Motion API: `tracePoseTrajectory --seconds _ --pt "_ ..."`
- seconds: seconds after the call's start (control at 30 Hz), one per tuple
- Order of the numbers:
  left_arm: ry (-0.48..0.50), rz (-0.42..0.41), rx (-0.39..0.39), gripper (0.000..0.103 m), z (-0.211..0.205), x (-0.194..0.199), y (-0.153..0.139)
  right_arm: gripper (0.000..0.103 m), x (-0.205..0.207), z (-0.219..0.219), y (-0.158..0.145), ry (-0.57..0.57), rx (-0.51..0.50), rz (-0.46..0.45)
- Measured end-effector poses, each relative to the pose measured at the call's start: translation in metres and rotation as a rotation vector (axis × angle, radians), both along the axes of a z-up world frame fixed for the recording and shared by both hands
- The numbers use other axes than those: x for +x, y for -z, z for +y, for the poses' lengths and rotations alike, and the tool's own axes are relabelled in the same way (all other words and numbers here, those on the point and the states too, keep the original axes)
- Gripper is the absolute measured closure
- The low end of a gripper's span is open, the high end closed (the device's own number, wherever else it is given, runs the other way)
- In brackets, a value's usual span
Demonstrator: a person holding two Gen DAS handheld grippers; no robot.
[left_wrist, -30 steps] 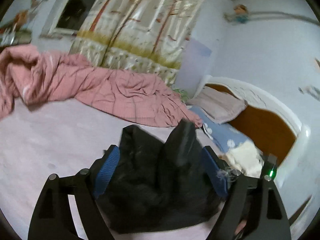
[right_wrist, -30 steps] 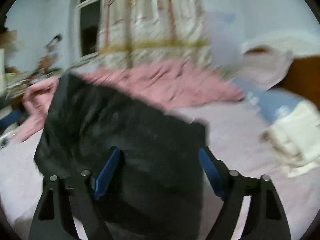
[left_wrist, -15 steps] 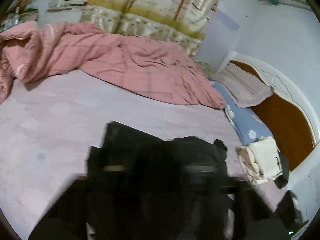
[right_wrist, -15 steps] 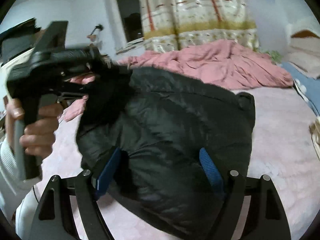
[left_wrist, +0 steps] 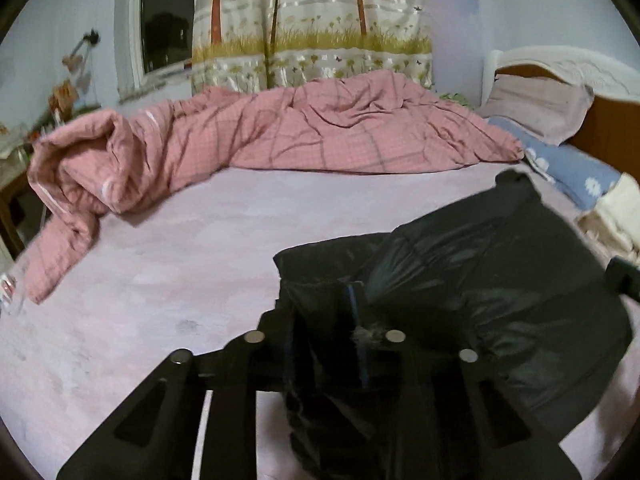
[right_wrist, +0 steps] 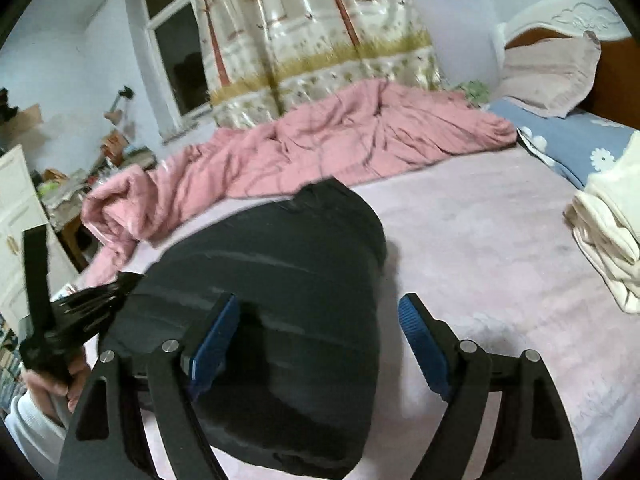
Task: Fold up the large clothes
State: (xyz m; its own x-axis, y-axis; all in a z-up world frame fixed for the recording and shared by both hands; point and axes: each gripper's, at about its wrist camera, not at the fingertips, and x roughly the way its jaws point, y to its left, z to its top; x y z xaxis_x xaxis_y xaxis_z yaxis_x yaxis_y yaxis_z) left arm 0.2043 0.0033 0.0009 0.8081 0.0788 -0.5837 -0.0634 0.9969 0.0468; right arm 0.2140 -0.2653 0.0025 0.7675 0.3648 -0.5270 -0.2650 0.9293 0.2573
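- Your left tool (left_wrist: 320,320) now sits low over the bed (left_wrist: 160,280), its jaws drawn narrow onto a fold of the black jacket (left_wrist: 500,280) and just easing apart.
- The jacket, raised earlier, now lies bundled on the bed.

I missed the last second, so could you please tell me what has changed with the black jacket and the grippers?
The black puffy jacket has come down from mid-air onto the pink bedsheet. The left gripper closed on its edge and has just eased slightly. The right gripper stayed open over it; the pink checked quilt lies unchanged.

Pink bed (right_wrist: 480,232); black jacket (right_wrist: 288,280), pink quilt (right_wrist: 320,148), blue pillow (right_wrist: 568,140) on it
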Motion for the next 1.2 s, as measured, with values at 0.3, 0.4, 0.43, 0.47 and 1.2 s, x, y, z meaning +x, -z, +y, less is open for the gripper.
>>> tracePoseTrajectory --seconds 0.3,0.4,0.43,0.47,1.2 --pt "0.019 0.018 -0.125 0.069 0.018 0.003 0.034 0.015 -0.003 0.016 0.012 0.008 -0.083 -0.01" --pt "0.015 0.031 -0.191 0.064 0.026 0.003 0.039 0.015 -0.003 0.019 0.012 0.018 -0.105 0.005" --pt "0.009 0.041 -0.195 0.063 0.026 0.005 0.04 0.015 -0.004 0.02 0.01 0.025 -0.115 0.003" --pt "0.003 0.052 -0.198 0.062 0.026 0.008 0.04 0.015 -0.006 0.022 0.006 0.034 -0.126 -0.012" --pt "-0.056 0.072 -0.271 0.031 0.039 0.011 0.052 0.011 -0.022 0.059 -0.004 -0.026 -0.141 -0.094"
